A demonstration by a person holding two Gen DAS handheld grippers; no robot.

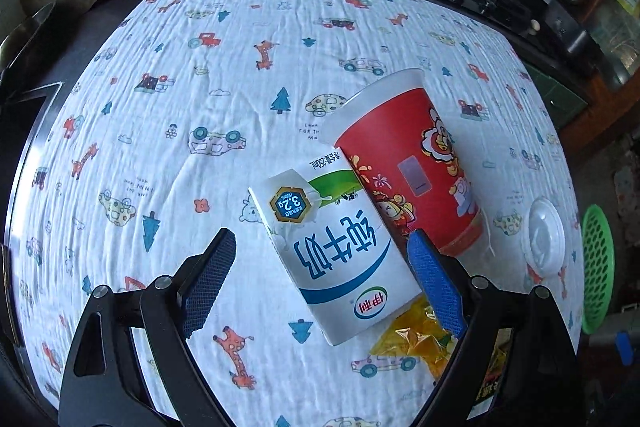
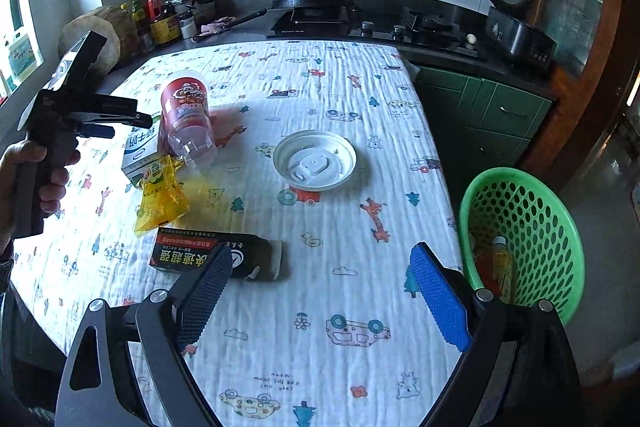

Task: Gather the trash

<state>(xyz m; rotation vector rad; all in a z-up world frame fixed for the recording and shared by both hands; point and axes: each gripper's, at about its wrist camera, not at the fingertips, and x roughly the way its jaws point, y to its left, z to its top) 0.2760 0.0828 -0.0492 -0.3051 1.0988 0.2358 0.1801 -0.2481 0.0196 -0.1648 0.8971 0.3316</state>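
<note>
Left gripper (image 1: 320, 259) spread wide, holding nothing, hanging just over the milk carton (image 1: 340, 259) on the table cloth (image 1: 180, 87). Right gripper (image 2: 320, 291) also spread wide and holding nothing, low over the near end of the table, close to the green basket (image 2: 532, 211) by the table's side.

Looks like the step now: grab the milk carton. To do it well, go down straight so one finger lands on each long side of the carton. Tricky part: red cup (image 1: 416, 167) lying on its side, touching the carton, with the blue finger pad (image 1: 434, 283) right at the crack between them. Better to slip that pad into the crack and not bump the cup, or it may roll. Squeeze softly, since an empty carton squashes. Yellow wrapper (image 1: 416, 339) pokes out by the carton's near corner, so watch not to pinch it too.

Words to read: "纯牛奶" in big blue letters on the carton, "伊利" in the green oval, "3.2g" on the badge, "250mL" near the far end. Black box (image 2: 200, 257) carries big red letters, too blurry to read for sure. White lid (image 2: 314, 161) has no writing to see. Bottle (image 2: 502, 263) already in the basket.
</note>
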